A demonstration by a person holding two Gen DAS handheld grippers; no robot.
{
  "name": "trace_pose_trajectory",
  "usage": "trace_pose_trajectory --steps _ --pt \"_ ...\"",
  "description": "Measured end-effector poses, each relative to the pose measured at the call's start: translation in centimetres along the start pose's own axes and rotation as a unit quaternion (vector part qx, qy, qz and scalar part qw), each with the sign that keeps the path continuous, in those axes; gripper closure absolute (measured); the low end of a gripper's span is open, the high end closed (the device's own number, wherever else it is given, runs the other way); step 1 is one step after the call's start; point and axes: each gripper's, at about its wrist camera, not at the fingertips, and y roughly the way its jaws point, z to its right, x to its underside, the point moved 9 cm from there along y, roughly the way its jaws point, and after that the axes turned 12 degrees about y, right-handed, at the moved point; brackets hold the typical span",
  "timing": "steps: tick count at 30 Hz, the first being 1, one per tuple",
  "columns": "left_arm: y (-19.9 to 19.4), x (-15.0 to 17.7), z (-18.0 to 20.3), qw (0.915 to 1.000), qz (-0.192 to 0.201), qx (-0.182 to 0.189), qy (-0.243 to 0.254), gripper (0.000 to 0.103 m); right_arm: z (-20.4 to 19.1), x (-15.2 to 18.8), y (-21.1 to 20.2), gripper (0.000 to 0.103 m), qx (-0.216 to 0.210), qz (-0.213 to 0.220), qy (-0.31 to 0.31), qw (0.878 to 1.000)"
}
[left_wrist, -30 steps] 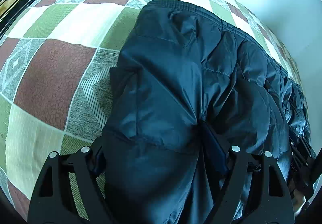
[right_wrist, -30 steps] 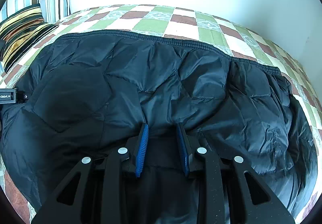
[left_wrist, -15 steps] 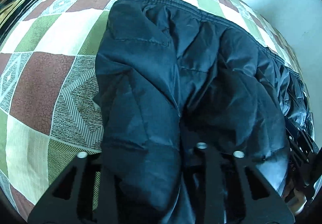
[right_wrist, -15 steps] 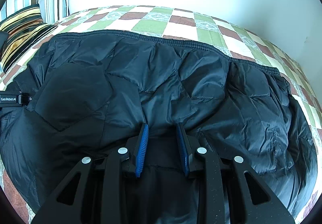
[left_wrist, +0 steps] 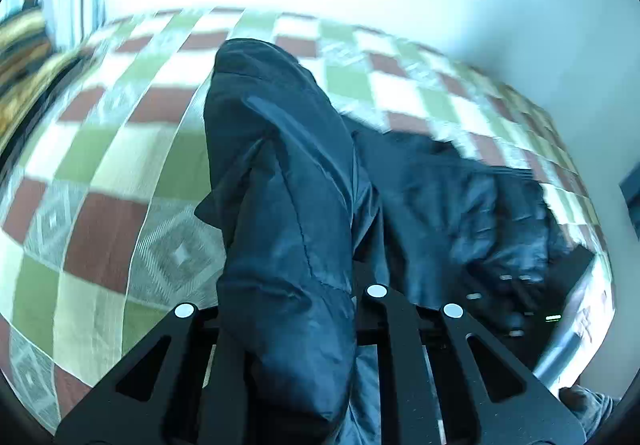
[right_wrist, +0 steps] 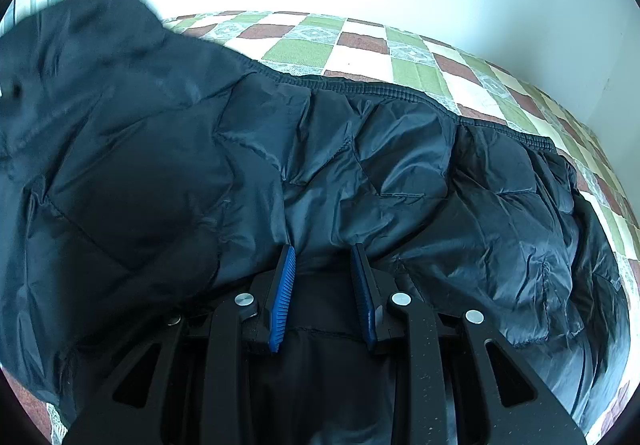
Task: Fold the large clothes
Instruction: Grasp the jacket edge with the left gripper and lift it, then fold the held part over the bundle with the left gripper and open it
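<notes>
Now our left gripper (left_wrist: 288, 309) has just closed on the jacket (right_wrist: 360, 173); our right gripper (right_wrist: 324, 289) clamps its edge, bedspread (right_wrist: 360, 45) beneath

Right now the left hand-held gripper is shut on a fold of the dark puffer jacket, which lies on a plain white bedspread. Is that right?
Not quite. The bedspread is not plain white: it is checked in green, brown-red and cream squares, as both wrist views show. The rest stands: the left hand-held gripper is shut on a raised fold of the dark puffer jacket, seen in the left wrist view.
</notes>
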Motion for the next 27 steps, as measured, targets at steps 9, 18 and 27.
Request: trace_pose_trajectory --steps 9,18,27 --pt "-2.0 -3.3 6.8 0.9973 0.018 -0.039 0.06 0.09 1.2 -1.2 -1.6 0.071 -0.004 0.008 -0.002 1.0" --pt "-1.6 -5.1 12.8 0.9924 0.019 -0.071 0.099 0.09 8.5 -3.0 -7.3 0.056 -0.003 0.05 0.046 0.998" --pt "1.0 -4.9 21.9 0.9829 0.014 -0.09 0.16 0.09 17.8 -0.6 -8.8 0.056 0.029 0.036 0.096 0.994"
